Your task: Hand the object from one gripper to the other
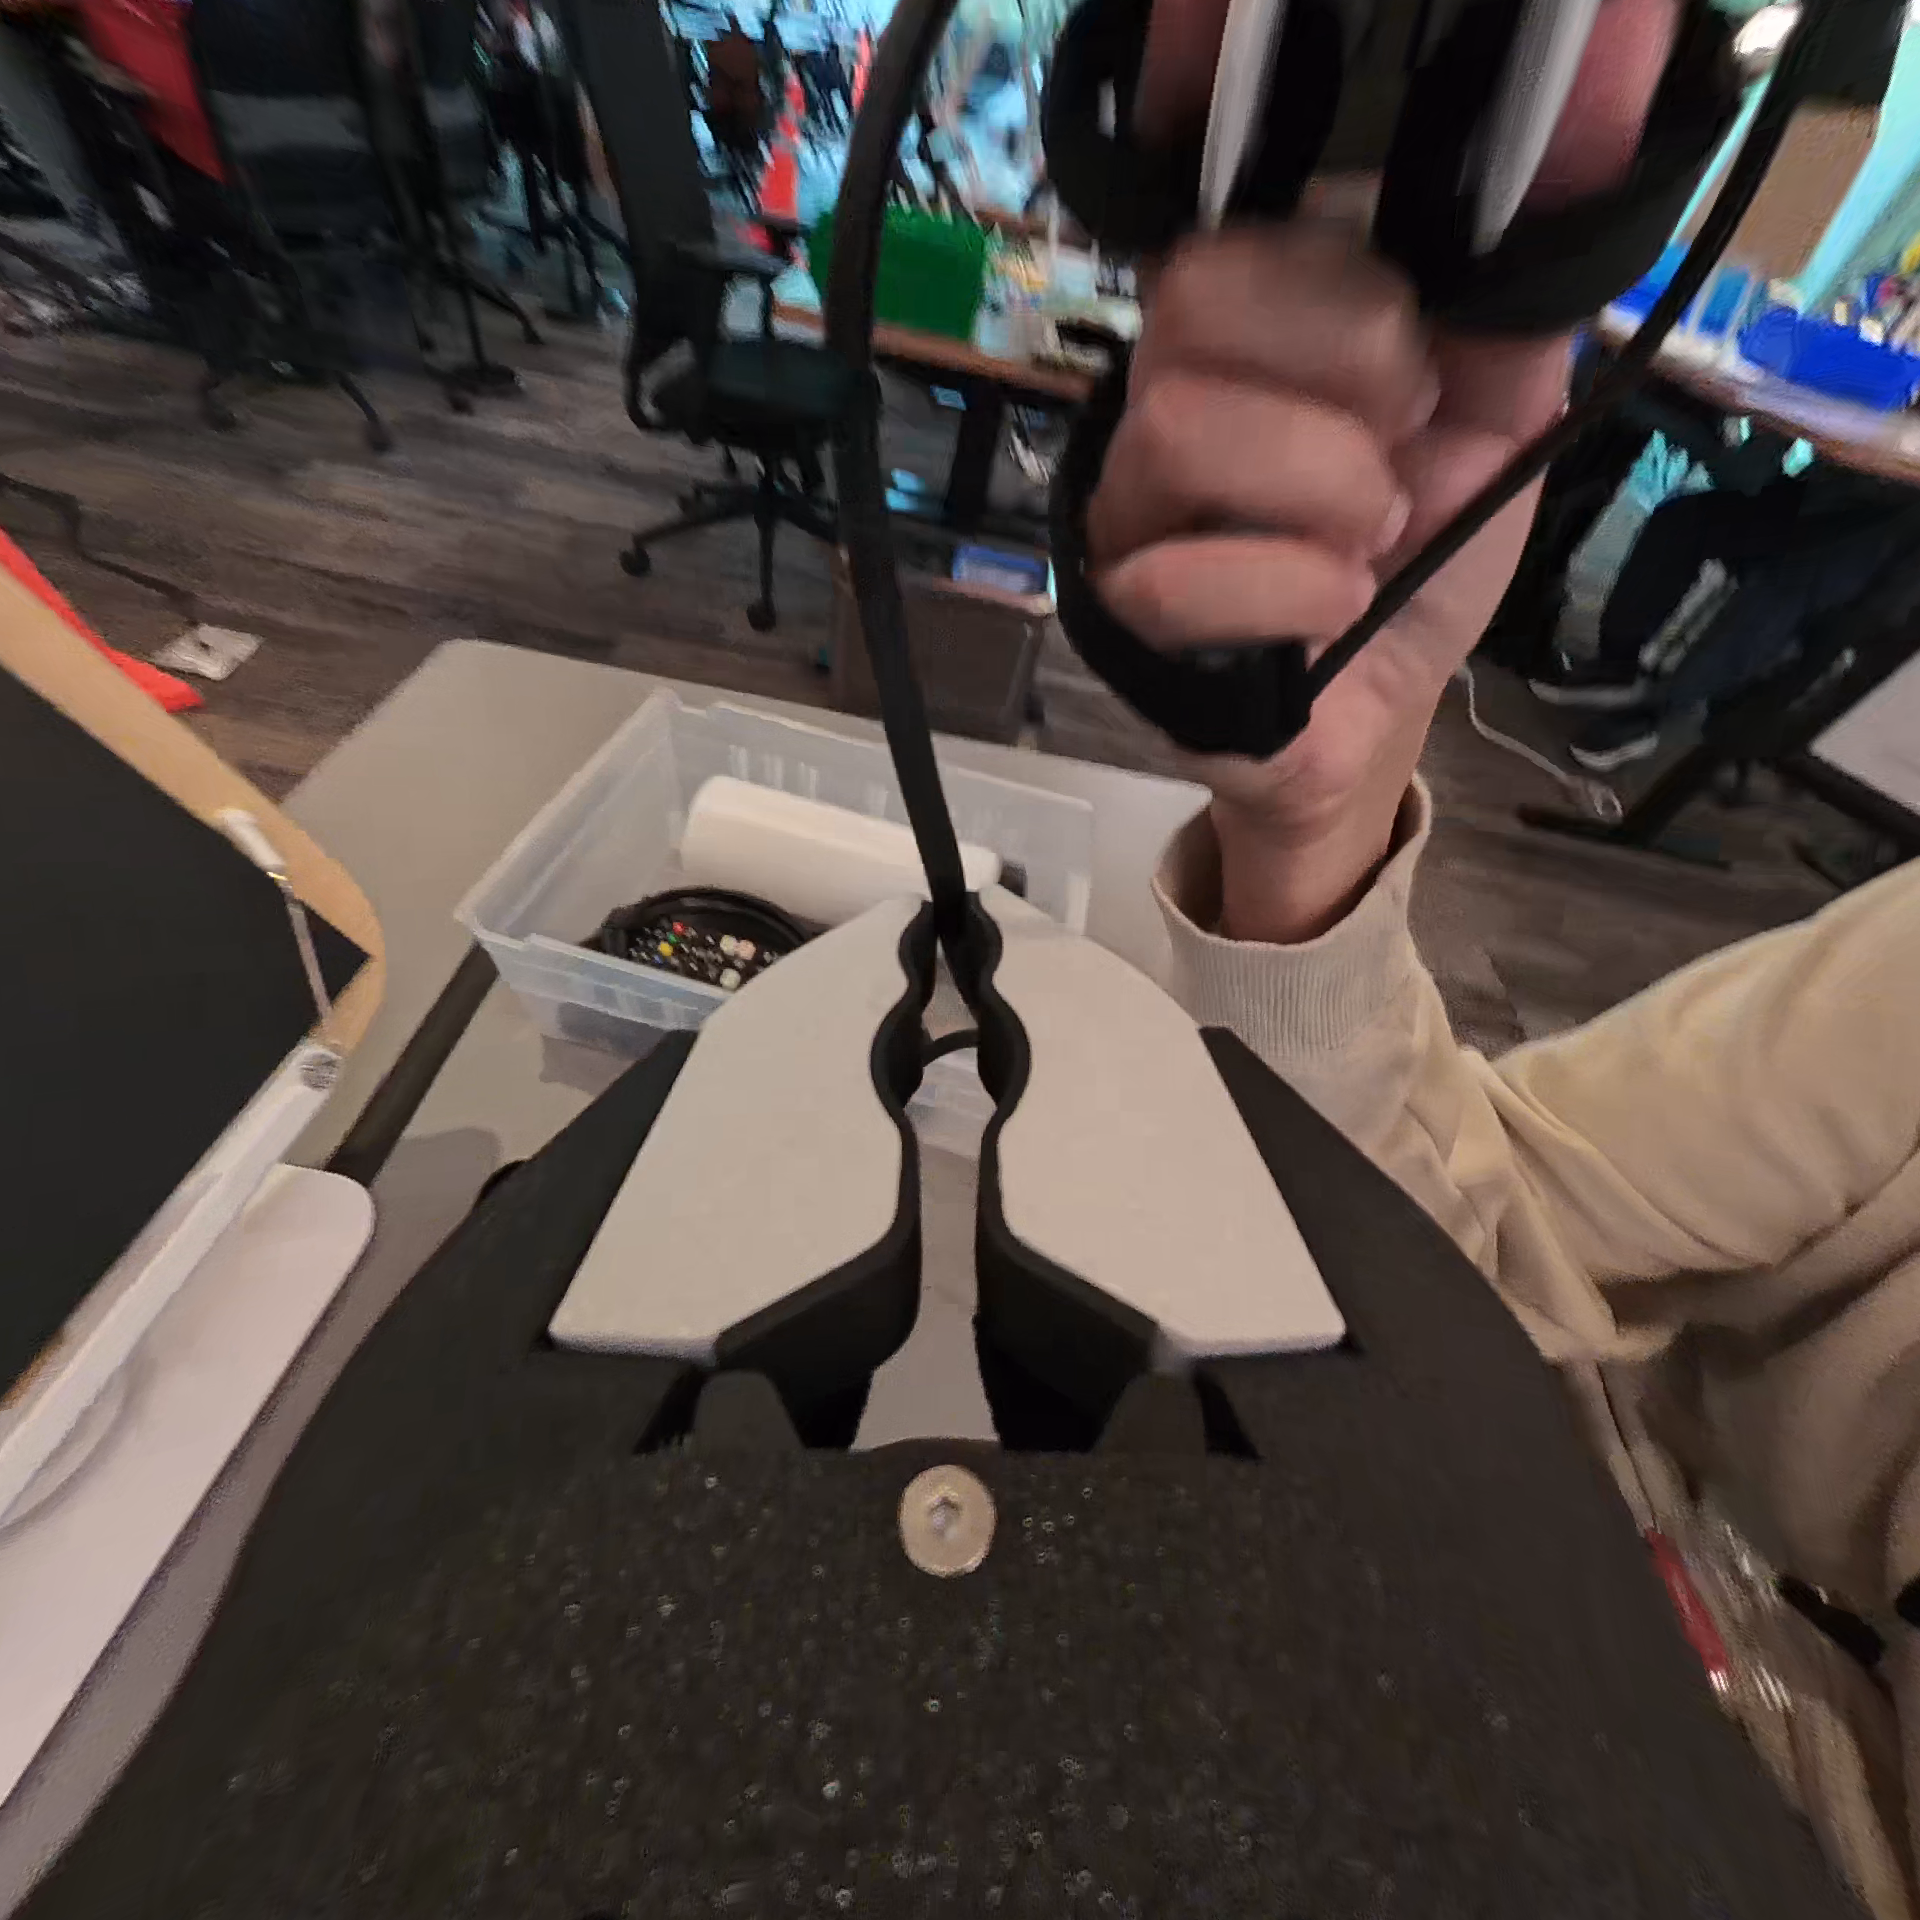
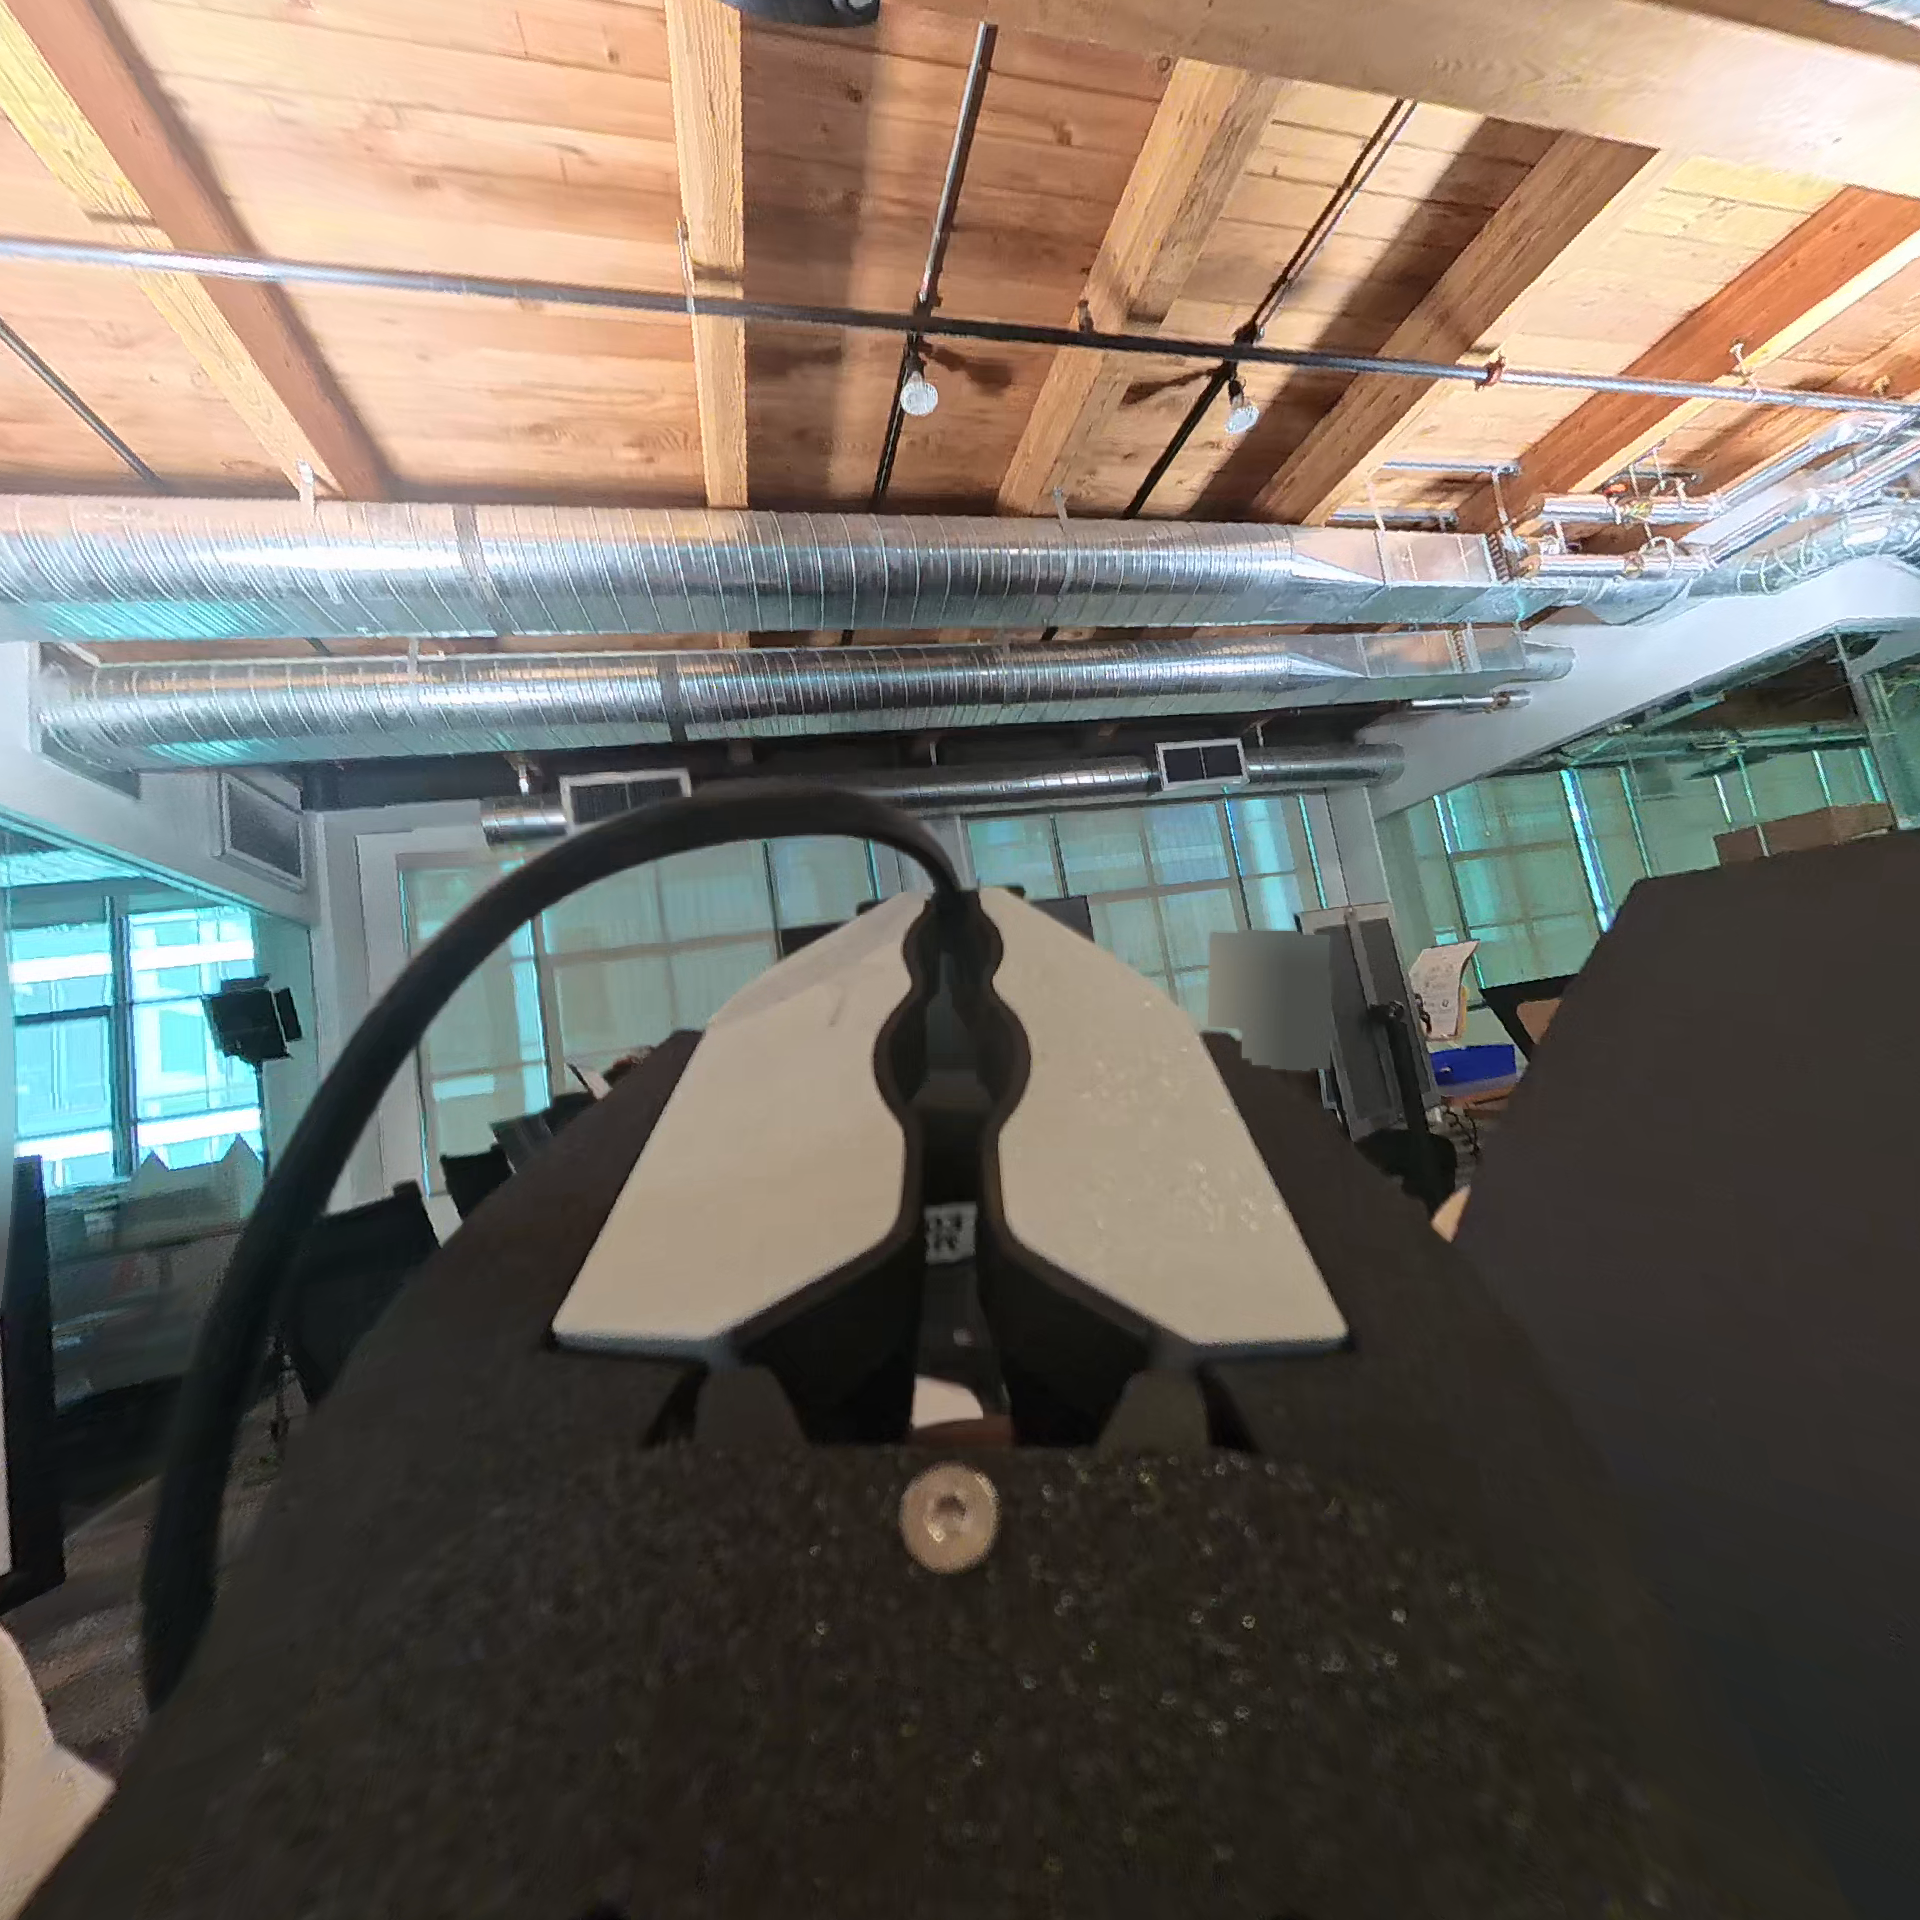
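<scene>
The object is a thick black cable (image 1: pixel 862 416). In the left wrist view my left gripper (image 1: pixel 951 925) is shut on it near the fingertips, above a table. From there the cable rises and curves up to the right gripper (image 1: pixel 1371 135), which shows blurred at the top, held by a hand (image 1: pixel 1268 499). In the right wrist view my right gripper (image 2: pixel 954 914) points up toward the ceiling and is shut on the same cable (image 2: pixel 343 1091). The cable leaves its tips, arcs left and drops out of view. A black part with a small tag (image 2: pixel 948 1231) sits between its fingers.
Below the left gripper a clear plastic bin (image 1: pixel 582 862) with a white roll and a black device stands on a grey table (image 1: pixel 468 727). A black panel with a wooden rim (image 1: pixel 125 987) is at the left. A beige sleeve (image 1: pixel 1558 1143) crosses the right. Office chairs and desks stand behind. My hands' fingertips stand some 15 cm from each other.
</scene>
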Demonstrator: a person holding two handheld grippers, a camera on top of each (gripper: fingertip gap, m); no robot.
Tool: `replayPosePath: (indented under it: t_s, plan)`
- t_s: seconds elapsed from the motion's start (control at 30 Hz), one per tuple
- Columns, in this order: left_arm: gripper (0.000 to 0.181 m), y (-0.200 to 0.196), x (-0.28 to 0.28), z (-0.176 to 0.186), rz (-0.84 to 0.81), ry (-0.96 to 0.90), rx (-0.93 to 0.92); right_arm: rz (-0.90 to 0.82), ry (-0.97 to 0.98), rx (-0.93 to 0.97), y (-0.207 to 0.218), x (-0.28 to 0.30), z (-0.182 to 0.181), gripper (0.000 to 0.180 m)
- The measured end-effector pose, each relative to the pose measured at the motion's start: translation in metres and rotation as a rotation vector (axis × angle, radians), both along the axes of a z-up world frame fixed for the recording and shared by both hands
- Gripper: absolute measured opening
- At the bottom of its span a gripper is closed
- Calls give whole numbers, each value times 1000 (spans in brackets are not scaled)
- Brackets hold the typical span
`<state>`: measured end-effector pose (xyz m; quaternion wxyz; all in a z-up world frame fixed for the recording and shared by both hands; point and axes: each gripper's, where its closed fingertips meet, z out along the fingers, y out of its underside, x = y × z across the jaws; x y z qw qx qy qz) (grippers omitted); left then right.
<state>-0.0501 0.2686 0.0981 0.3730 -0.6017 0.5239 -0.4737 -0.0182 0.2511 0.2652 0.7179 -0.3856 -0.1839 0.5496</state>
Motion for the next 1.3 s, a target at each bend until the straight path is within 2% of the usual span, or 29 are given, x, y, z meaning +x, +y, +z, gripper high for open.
replayPosePath:
  t_s: [0.03,0.13,0.23,0.37,0.5,0.6,0.67,0.77,0.83,0.87,0.9,1.13,1.23,1.3]
  plan:
    - [4,4,-7,10,32,-43,2,-11,-27,-7,1,-2,-3,4]
    - [4,15,-35,46,133,-201,20,-86,-161,-15,9,-12,-16,10]
    - [4,20,-68,76,215,-341,21,-132,-331,-6,16,-31,-34,50]
    - [3,17,-105,109,304,-498,65,-122,-667,36,14,-69,-80,52]
    - [3,5,-126,128,347,-568,117,-344,-1039,48,40,-84,-136,54]
    - [4,-7,-133,139,343,-615,147,-324,-1200,50,48,-104,-170,59]
    - [4,-14,-135,143,327,-629,156,-239,-1178,69,47,-125,-175,60]
    - [4,-20,-136,146,294,-656,134,-89,-1037,139,35,-154,-164,55]
    - [4,-20,-137,147,276,-667,114,-62,-947,170,33,-161,-151,43]
    - [3,-20,-138,147,273,-672,107,-65,-914,185,34,-162,-146,29]
    - [3,-19,-139,147,270,-672,104,-83,-898,201,36,-160,-142,6]
    - [3,-12,-137,137,293,-602,98,-203,-843,181,50,-131,-120,6]
    - [6,-4,-127,117,333,-462,92,-378,-837,125,68,-104,-110,6]
    - [24,1,-121,101,359,-352,77,-544,-854,92,82,-81,-106,7]
